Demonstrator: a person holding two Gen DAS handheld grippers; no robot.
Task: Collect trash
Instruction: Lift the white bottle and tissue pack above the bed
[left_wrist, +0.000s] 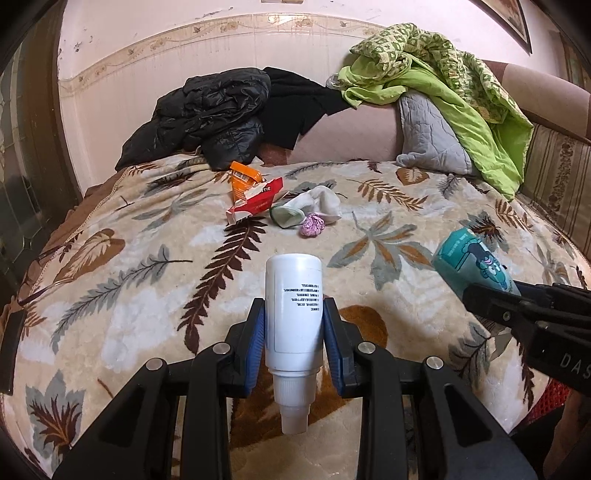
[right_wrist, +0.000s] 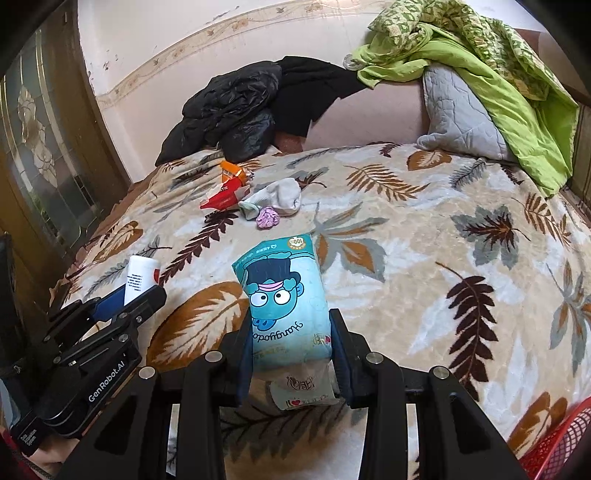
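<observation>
Our left tongs (left_wrist: 293, 325) clamp a white bottle (left_wrist: 293, 306) above the bed (left_wrist: 129, 280). Our right tongs (right_wrist: 291, 341) grip a teal packet (right_wrist: 286, 295), nearer than the bed's red carton (left_wrist: 255, 203).

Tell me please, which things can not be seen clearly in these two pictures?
- Red mesh basket: cut off by the lower right edge in the right wrist view.
- White bottle: small print too small to read; the left tool covers its sides.
- Blue packet: its lower end hidden between the right tool fingers.
</observation>
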